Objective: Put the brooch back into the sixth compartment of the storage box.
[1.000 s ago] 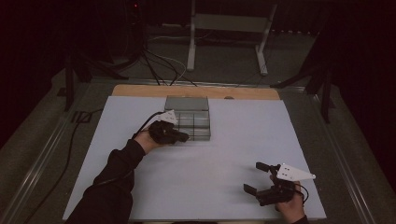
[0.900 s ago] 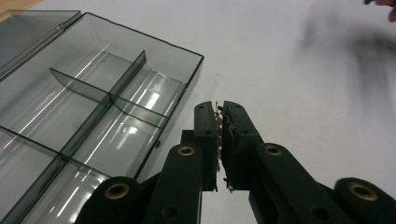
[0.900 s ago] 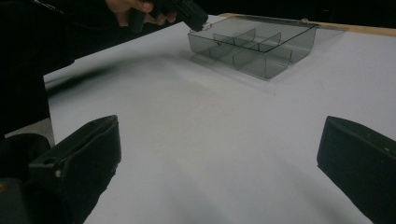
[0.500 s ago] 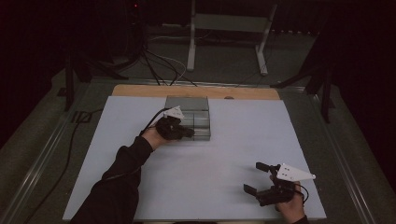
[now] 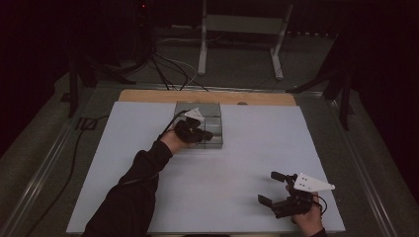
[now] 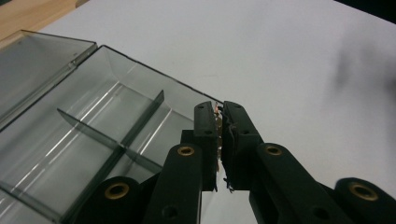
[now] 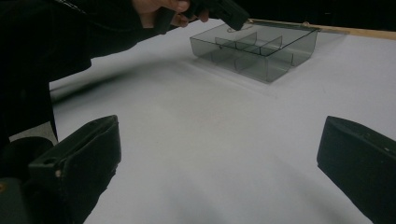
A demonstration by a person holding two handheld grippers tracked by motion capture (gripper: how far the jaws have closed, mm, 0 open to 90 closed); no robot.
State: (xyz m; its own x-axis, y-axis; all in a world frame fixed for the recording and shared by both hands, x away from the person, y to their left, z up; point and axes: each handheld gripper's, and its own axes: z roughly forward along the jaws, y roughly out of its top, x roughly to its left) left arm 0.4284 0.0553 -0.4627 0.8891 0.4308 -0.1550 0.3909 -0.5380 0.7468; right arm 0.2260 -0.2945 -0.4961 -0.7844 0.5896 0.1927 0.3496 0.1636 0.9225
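A white sheet (image 5: 237, 163) covered the bench, with a wooden strip (image 5: 148, 96) bare along its far edge. The room beyond was dark, with cables (image 5: 168, 69) and a metal stand (image 5: 239, 29) on the floor. A clear divided box (image 5: 213, 129) sat near the far edge, lid open and lying flat toward the far side. The left claw (image 6: 219, 122) hung over the box's near corner, jaws pressed together on something small I could not make out. The right claw (image 5: 269, 187) rested near the front right, jaws wide apart.
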